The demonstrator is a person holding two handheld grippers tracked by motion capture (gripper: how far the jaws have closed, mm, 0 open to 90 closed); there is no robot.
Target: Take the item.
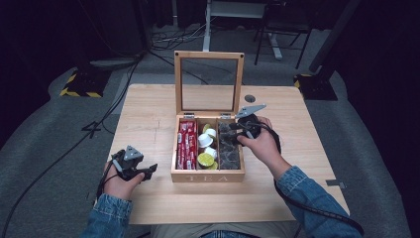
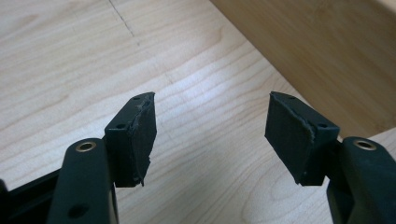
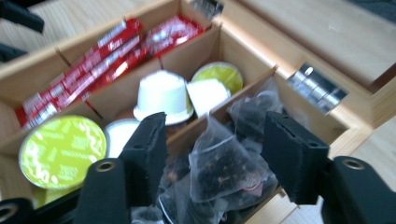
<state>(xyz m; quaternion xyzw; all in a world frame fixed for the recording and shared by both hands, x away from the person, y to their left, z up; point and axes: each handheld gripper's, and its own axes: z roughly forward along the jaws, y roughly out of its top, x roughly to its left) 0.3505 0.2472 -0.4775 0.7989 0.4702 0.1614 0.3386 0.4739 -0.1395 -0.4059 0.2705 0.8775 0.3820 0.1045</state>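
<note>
From above, a wooden tea box (image 1: pixel 208 176) stands at the middle of the table (image 1: pixel 148 119), nearer its front edge, with its glass-paned lid (image 1: pixel 208 82) propped upright at the back. The right gripper (image 1: pixel 237 130) reaches down into the box's right-hand compartment, where dark tea bags (image 1: pixel 229 151) are packed; the middle compartment holds capsules (image 1: pixel 206 141) and the left one red sachets (image 1: pixel 186 144). The left gripper (image 1: pixel 148 171) rests near the table's front left corner, just beside the box's left wall, its tips pointing toward the box.

The left gripper view shows what the overhead angle cannot: the left gripper's (image 2: pixel 210 126) two pads stand apart about halfway with only bare table between them, gripping nothing, and a plain wall of the box (image 2: pixel 327 46) crosses the upper right corner.

The right gripper view (slightly blurred) looks straight into the box. The right gripper (image 3: pixel 212 154) has its jaws set on either side of a clear, pyramid-shaped tea bag (image 3: pixel 224 163) at the top of the pile; the pads lie close to its sides, but whether they press on it cannot be told. Beyond lie a white capsule (image 3: pixel 163 95), a lime-green capsule lid (image 3: pixel 63 149) and the red sachets (image 3: pixel 107 51).
</note>
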